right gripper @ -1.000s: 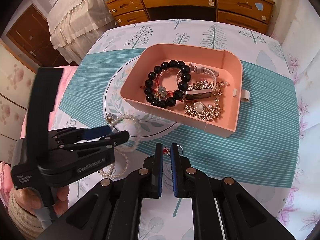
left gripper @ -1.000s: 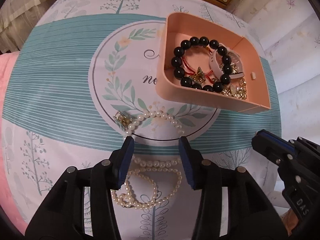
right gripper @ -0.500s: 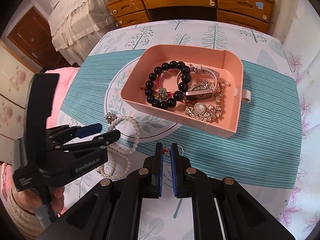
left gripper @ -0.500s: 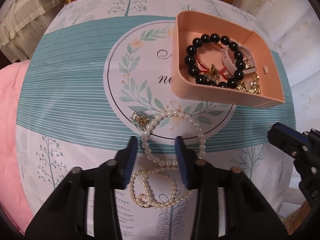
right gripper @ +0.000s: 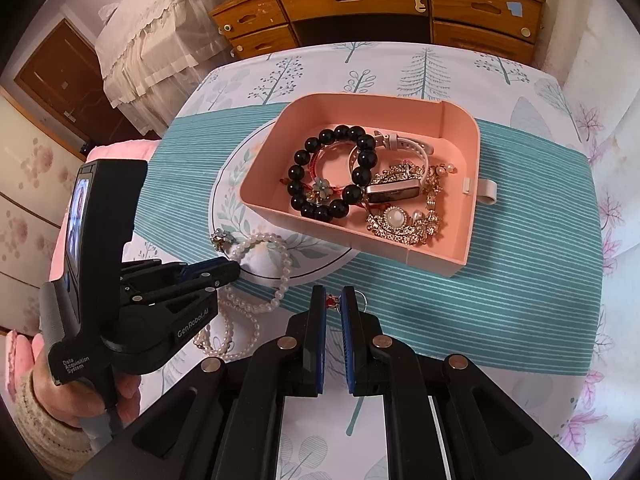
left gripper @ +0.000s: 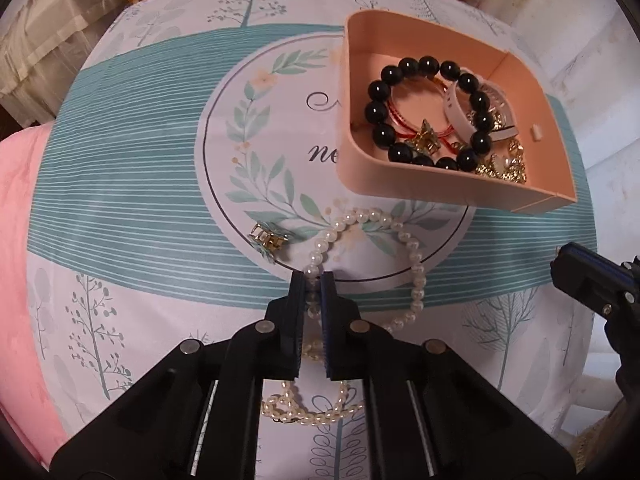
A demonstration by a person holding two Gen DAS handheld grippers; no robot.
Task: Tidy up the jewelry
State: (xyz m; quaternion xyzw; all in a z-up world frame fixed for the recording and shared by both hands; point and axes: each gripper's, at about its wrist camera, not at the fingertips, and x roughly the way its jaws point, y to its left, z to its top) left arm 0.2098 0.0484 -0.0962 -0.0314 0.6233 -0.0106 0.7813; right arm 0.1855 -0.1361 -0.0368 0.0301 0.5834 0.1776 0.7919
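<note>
The pink tray (right gripper: 460, 140) at twelve o'clock holds a black bead bracelet (right gripper: 332, 172), a watch (right gripper: 394, 192) and gold pieces (right gripper: 404, 226). At its seven o'clock on the tablecloth (left gripper: 120, 200), the left gripper (left gripper: 314, 280) pinches the pearl necklace (left gripper: 416, 280). The right gripper (right gripper: 333, 294) stands narrow around a small red trinket (right gripper: 331, 301).

A table under a printed tablecloth (right gripper: 500, 300) with teal stripes and tree motifs is filling both views. A pink tray (right gripper: 460, 128) is sitting above centre in the right wrist view. A pearl necklace (left gripper: 416, 272) is lying just below it, a small gold clip (left gripper: 269, 239) resting at its left.
</note>
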